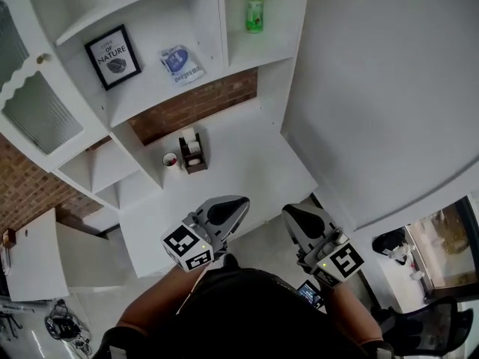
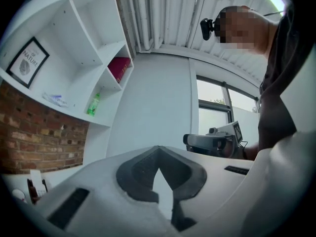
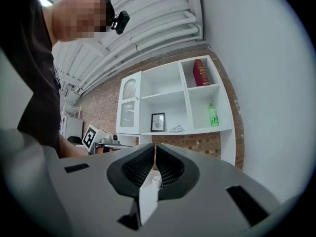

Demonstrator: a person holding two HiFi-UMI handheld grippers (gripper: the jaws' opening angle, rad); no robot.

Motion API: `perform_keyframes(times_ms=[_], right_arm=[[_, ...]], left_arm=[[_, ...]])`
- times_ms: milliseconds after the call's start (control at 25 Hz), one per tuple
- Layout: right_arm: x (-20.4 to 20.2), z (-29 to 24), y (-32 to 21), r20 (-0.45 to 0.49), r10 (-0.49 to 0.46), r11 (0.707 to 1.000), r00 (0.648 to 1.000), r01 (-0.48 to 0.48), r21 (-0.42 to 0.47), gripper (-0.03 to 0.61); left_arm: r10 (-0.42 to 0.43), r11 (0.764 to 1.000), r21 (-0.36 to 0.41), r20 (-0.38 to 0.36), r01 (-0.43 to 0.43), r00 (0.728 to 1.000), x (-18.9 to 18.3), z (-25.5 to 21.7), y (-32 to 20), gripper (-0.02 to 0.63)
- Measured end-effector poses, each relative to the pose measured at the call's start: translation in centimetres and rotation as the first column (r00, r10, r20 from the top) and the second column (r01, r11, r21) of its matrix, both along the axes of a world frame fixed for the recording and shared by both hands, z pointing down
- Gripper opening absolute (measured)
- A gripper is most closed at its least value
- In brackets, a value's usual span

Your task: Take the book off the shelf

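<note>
Hovering empty, jaws together, left gripper [image 1: 241, 203] and right gripper [image 1: 289, 212] sit well short of the red book [image 3: 199, 73] at the top right corner of the shelf [image 3: 163, 95]; arriving closed could shove it back.

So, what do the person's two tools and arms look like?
The left tool and the right tool each have a light grey, tapered shell with dark ribbed pads inside. Each carries a cube with black-and-white square markers: the left cube and the right cube. The person wears a dark top, and the forearms are bare.
</note>
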State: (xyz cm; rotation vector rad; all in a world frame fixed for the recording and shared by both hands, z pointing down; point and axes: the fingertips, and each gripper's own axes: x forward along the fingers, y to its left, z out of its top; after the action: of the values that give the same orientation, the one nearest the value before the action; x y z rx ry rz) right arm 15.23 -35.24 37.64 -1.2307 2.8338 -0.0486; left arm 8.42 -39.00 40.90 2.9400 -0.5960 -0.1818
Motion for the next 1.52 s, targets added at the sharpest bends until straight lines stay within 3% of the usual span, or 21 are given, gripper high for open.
perform_keyframes(times_ms=[320, 760, 1040, 1280, 1400, 1520], right_arm=[[-3.1, -8.0, -10.0, -0.126, 0.007, 0.980, 0.992, 0.018, 0.196, 0.023], [-1.9, -18.2, -19.4, -0.202, -0.042, 0.927, 0.978, 0.114, 0.358, 0.023], [-0.1, -25.9, -24.6, -0.321, -0.006, 0.847, 0.947, 0.176, 0.501, 0.025], [1.8, -33.2, -29.0, -0.317, 0.035, 0.788, 0.948, 0.169, 0.592, 0.026], [2.5, -36.1, -31.2, -0.287, 0.024, 0.785, 0.958, 0.160, 0.599, 0.031], [3.6, -38.6, -33.7, -0.235, 0.003, 0.806, 0.972, 0.137, 0.576, 0.091]], left_arm=[[-0.009, 0.989, 0.146, 0.003, 0.009, 1.000, -4.1, -8.6, -8.0, 0.008], [-0.003, 0.968, 0.251, -0.007, 0.004, 1.000, -2.0, -17.6, -16.9, 0.008], [0.000, 0.928, 0.372, 0.031, -0.011, 1.000, 1.6, -24.4, -21.4, 0.008], [-0.034, 0.882, 0.470, 0.008, 0.026, 0.999, 4.3, -31.3, -24.7, 0.008], [-0.030, 0.865, 0.502, 0.002, 0.025, 1.000, 5.3, -34.4, -25.8, 0.008], [-0.029, 0.836, 0.548, 0.028, 0.009, 0.999, 6.9, -36.6, -26.3, 0.006]])
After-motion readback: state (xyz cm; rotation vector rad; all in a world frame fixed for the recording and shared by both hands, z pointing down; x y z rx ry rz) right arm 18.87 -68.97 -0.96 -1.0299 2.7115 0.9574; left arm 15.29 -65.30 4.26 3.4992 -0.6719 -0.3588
